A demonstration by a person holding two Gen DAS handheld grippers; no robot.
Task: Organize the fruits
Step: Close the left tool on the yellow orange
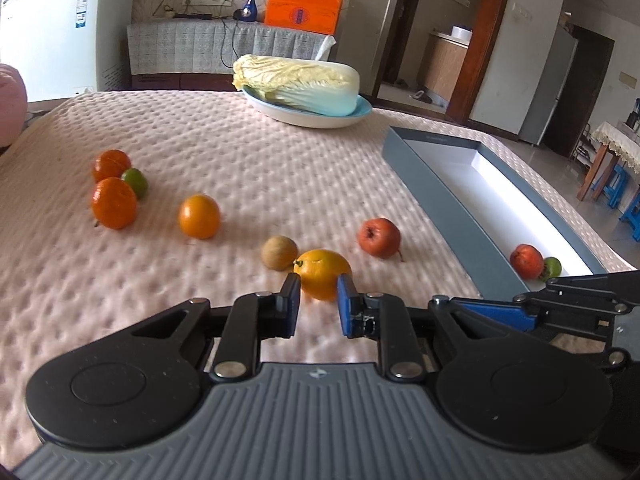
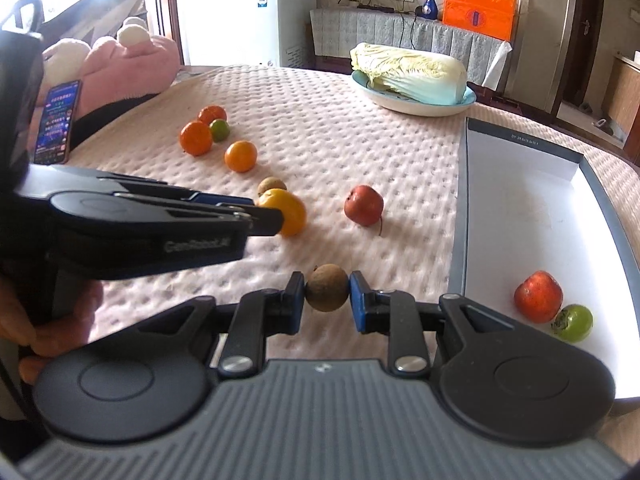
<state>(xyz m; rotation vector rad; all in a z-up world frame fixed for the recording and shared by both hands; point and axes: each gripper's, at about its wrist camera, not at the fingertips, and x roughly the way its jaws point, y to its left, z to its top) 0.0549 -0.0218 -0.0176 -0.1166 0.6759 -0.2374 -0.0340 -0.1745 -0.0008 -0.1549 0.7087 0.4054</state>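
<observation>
A round, rough brown fruit, with no clear long axis, sits clamped between the right gripper pads above the near desk. Left of it, the left gripper is closed with nothing between its pads, tips at a smooth yellow-orange fruit. Right lies a shallow rectangular grey box.
</observation>
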